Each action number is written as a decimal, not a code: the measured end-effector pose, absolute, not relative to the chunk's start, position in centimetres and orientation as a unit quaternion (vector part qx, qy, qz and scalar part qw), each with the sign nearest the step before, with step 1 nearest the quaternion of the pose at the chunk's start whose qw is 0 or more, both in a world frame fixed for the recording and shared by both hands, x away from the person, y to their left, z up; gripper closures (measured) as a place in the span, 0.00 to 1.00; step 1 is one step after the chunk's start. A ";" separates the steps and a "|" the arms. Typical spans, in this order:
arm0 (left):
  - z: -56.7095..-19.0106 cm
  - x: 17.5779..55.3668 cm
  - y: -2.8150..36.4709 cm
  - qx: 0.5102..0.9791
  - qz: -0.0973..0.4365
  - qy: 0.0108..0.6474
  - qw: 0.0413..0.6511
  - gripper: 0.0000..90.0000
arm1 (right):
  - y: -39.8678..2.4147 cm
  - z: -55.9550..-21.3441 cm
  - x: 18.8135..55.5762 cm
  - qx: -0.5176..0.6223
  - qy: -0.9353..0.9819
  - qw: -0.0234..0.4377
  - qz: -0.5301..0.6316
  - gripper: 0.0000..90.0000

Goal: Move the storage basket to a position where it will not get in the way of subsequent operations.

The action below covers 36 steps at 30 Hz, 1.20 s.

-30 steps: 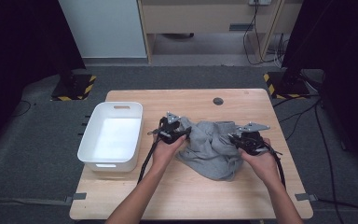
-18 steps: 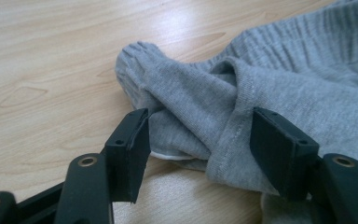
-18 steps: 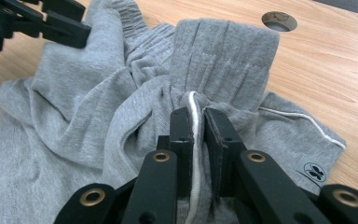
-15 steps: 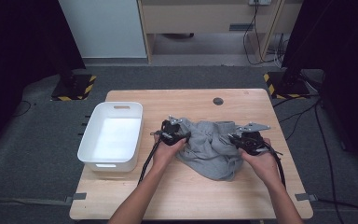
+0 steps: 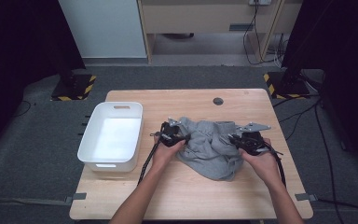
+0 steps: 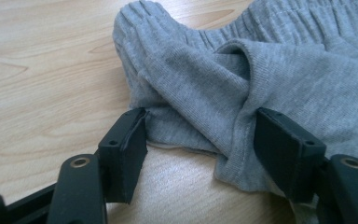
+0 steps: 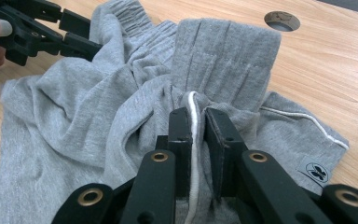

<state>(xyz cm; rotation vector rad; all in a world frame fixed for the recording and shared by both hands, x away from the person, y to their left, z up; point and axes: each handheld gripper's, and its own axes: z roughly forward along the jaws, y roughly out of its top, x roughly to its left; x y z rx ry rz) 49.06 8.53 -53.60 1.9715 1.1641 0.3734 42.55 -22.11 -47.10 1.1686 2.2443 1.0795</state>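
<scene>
On the wooden surface (image 5: 121,196), right of its middle, lies a crumpled grey garment (image 5: 209,147) with a ribbed, gathered waistband toward the far side. A white bin (image 5: 86,149) stands to the left of it, near the surface's left edge and well apart from the cloth. A small dark round hole (image 5: 218,101) sits in the surface beyond the garment, toward the far edge.

At the garment's left edge rests the left hand-held gripper (image 5: 182,136), held by the person's left hand (image 5: 165,151). Seen from its own camera, its jaws stand moderately wide on either side of a folded corner of the grey cloth (image 6: 205,93); they have just been opening. The fabric lies between them, and the right-hand pad may brush a hem, though the pads do not appear to press on it.

At the garment's right edge is the right hand-held gripper (image 5: 233,139), held by the right hand (image 5: 261,161). Its own camera shows the jaws drawn narrow and pinching a fold of the garment (image 7: 98,121) along a white piping seam (image 7: 192,140), just below the bunched waistband. A small grey label (image 7: 317,171) with a dark emblem lies on the cloth to the right of those jaws.
</scene>
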 end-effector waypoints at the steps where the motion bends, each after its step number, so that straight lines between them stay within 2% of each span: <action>1: -53.6 49.1 8.5 0.781 0.144 0.456 0.402 0.39 | -22.1 -47.1 42.5 0.417 0.800 0.194 0.385 0.90; 8: -53.6 48.8 8.1 0.791 0.122 0.433 0.414 0.72 | -22.0 -47.2 42.6 0.416 0.801 0.192 0.386 0.90; 14: -53.5 48.6 8.1 0.790 0.131 0.434 0.413 0.87 | -21.9 -47.1 42.5 0.413 0.799 0.198 0.389 0.92; 20: -51.4 48.2 8.7 0.781 0.164 0.432 0.420 0.90 | -22.1 -46.2 42.7 0.406 0.794 0.216 0.399 0.96; 24: -49.1 47.6 8.8 0.785 0.186 0.407 0.428 0.90 | -22.3 -45.1 42.9 0.403 0.788 0.224 0.409 0.96; 36: -43.8 46.5 10.2 0.782 0.216 0.377 0.447 0.91 | -24.0 -42.3 43.3 0.407 0.767 0.238 0.435 0.96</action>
